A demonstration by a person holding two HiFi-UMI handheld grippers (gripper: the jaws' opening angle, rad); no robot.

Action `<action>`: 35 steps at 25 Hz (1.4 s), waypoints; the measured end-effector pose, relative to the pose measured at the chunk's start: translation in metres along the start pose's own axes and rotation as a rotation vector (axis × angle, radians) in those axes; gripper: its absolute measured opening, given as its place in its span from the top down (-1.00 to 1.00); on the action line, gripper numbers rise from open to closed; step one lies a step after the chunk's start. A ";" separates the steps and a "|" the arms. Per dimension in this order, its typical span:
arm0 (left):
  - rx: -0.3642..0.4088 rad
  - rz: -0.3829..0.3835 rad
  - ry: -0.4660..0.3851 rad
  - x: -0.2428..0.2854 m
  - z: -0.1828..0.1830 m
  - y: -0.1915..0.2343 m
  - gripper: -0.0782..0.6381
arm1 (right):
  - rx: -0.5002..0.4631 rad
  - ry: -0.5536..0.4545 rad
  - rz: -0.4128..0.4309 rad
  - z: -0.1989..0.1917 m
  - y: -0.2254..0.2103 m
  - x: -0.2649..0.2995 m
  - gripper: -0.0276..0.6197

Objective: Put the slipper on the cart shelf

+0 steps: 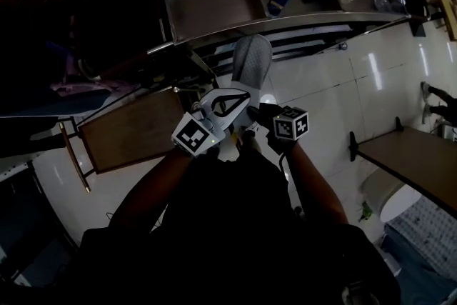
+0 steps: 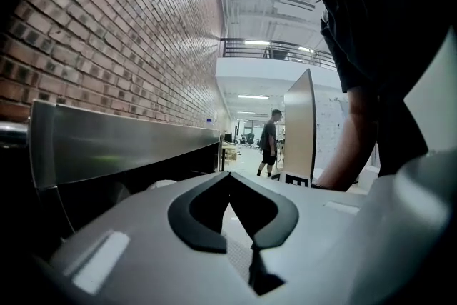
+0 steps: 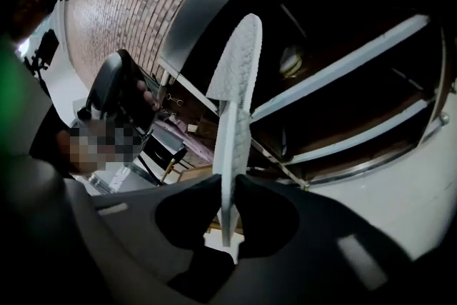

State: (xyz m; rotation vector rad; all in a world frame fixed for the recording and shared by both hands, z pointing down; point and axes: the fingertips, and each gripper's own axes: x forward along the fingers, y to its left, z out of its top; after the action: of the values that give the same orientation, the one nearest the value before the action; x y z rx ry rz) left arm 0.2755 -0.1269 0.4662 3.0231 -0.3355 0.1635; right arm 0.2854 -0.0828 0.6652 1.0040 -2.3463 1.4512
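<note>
Slipper (image 3: 239, 75) clamped by one end in right tool (image 3: 230, 186), long axis pointing toward cart shelf (image 1: 207, 7) ahead; left tool (image 2: 230, 175) closed, empty.

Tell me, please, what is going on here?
A person stands at a metal cart with a gripper in each hand. The right gripper is shut on the thin edge of a pale slipper and holds it out toward the cart's shelves. The left gripper is shut with nothing in it, close beside the right one. The slipper is not yet on any shelf.
</note>
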 end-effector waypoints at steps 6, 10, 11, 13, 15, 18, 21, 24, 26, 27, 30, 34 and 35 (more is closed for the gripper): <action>-0.019 0.061 0.011 0.015 -0.014 0.026 0.77 | 0.038 0.083 0.090 0.016 -0.027 0.033 0.73; -0.020 0.096 0.024 0.016 -0.021 0.043 0.77 | 0.016 0.105 0.113 0.046 -0.039 0.057 0.73; -0.021 0.103 0.022 0.015 -0.021 0.047 0.77 | 0.010 0.108 0.116 0.055 -0.041 0.063 0.73; -0.018 0.118 0.021 0.014 -0.022 0.053 0.77 | -0.005 0.110 0.120 0.073 -0.046 0.075 0.73; -0.017 0.134 0.025 0.011 -0.023 0.057 0.77 | -0.012 0.106 0.125 0.090 -0.051 0.086 0.73; -0.028 0.158 0.025 0.009 -0.025 0.060 0.77 | 0.001 0.087 0.140 0.114 -0.055 0.098 0.73; -0.031 0.180 0.017 0.009 -0.026 0.066 0.77 | -0.015 0.083 0.141 0.132 -0.060 0.110 0.73; -0.038 0.202 0.008 0.009 -0.027 0.072 0.77 | -0.010 0.066 0.150 0.143 -0.066 0.122 0.73; -0.046 0.218 0.005 0.010 -0.029 0.076 0.77 | 0.018 0.042 0.167 0.150 -0.069 0.128 0.73; -0.048 0.225 0.004 0.010 -0.029 0.078 0.77 | 0.033 0.027 0.175 0.154 -0.071 0.131 0.73; -0.056 0.238 0.006 0.013 -0.031 0.081 0.77 | 0.058 -0.008 0.185 0.165 -0.074 0.136 0.73; -0.067 0.248 0.007 0.016 -0.035 0.084 0.77 | 0.062 -0.039 0.186 0.177 -0.081 0.142 0.73; -0.066 0.248 0.009 0.017 -0.036 0.085 0.77 | 0.064 -0.053 0.182 0.181 -0.084 0.143 0.73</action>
State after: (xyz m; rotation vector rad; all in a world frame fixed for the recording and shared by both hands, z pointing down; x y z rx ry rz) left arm 0.2696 -0.2091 0.5104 2.9053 -0.7006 0.1803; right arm 0.2633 -0.3239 0.7061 0.8736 -2.5012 1.5918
